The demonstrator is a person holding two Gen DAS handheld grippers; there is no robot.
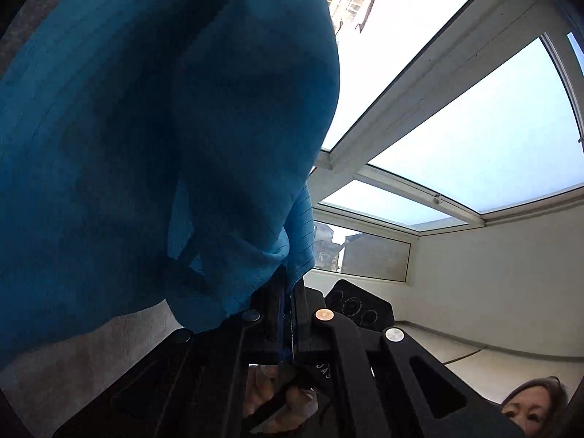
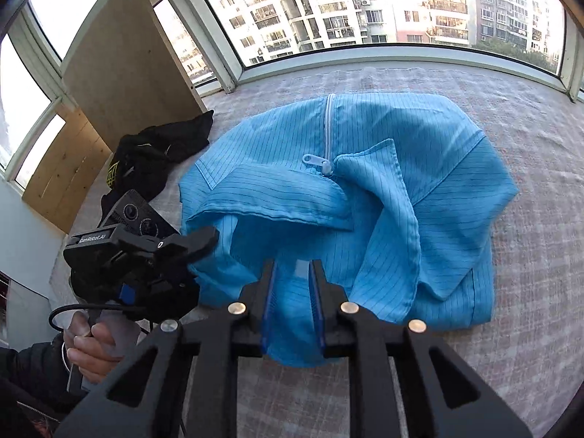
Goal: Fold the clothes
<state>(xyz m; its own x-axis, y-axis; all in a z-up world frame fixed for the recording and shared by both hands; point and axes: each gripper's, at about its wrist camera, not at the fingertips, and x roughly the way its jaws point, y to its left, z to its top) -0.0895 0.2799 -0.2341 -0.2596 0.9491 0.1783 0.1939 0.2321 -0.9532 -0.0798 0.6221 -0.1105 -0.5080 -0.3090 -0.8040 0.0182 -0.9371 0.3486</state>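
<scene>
A light blue pinstriped jacket [image 2: 419, 168] with a white zipper [image 2: 328, 127] lies crumpled on a grey carpeted surface [image 2: 529, 292]. In the right wrist view my right gripper [image 2: 294, 284] is at the jacket's near edge. Its blue-padded fingers [image 2: 268, 292] stand apart, and a fold of the cloth lies between them. My left gripper [image 2: 197, 255], held by a hand [image 2: 91, 346], pinches the jacket's left edge. The left wrist view points upward. There my left gripper [image 1: 288, 292] is shut on the blue jacket [image 1: 146, 146], which drapes over most of the view.
A black garment [image 2: 157, 157] is heaped on the surface left of the jacket. Behind it a wooden board [image 2: 120, 62] leans against the window frame. Windows [image 2: 365, 7] run along the far edge. The carpet right of the jacket is bare. A person is at the left wrist view's lower right.
</scene>
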